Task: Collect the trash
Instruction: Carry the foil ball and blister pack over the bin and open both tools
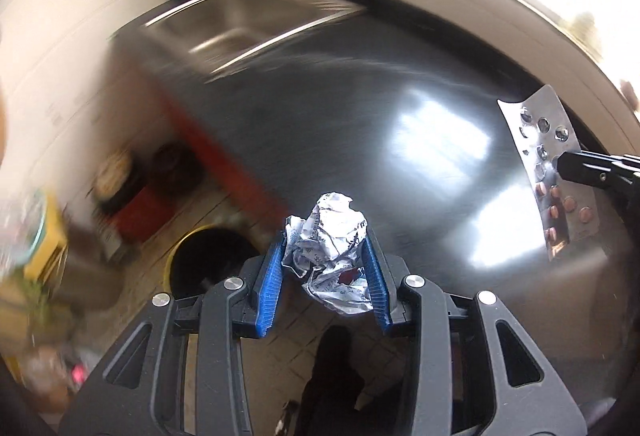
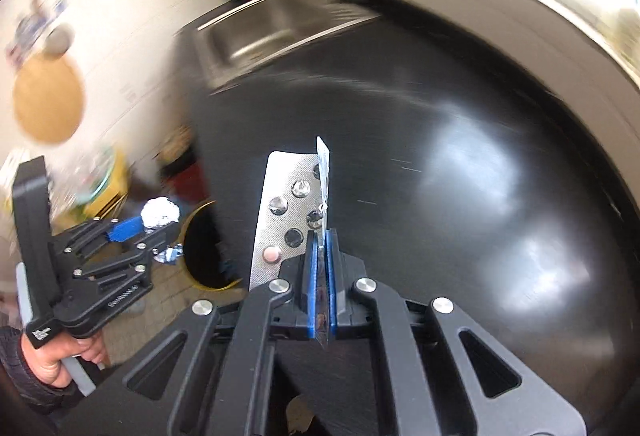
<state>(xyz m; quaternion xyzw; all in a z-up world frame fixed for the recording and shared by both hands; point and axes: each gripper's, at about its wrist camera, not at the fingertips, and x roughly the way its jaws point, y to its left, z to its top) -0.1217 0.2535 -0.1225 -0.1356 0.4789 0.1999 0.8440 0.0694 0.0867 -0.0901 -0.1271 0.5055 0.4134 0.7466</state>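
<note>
Between the blue pads of my left gripper (image 1: 326, 236), in the left wrist view, sits a crumpled paper ball (image 1: 330, 256), squeezed from both sides and bulging past the fingertips. Below it and to the left, down on the tiled floor, stands a yellow-rimmed bin (image 1: 200, 264) with a dark inside. Off to the right, my right gripper (image 1: 560, 165) pinches a silver blister pack (image 1: 544, 155), some of its pockets empty, some with pink pills. Beyond lies the dark glossy surface (image 1: 360, 107), with a steel sink (image 1: 240, 23) set in its far end; everything there is blurred.

From the right wrist view, my right gripper (image 2: 321, 236) is fully closed on the blister pack (image 2: 280, 203), which juts forward, one leaf flat to the left, one edge-on. At the left, my left gripper (image 2: 158, 220) holds the paper ball (image 2: 160, 213) beside the bin (image 2: 204, 252); my hand (image 2: 52, 360) grips its handle. The black surface (image 2: 460, 195) and sink (image 2: 260, 27) fill the rest.
</note>
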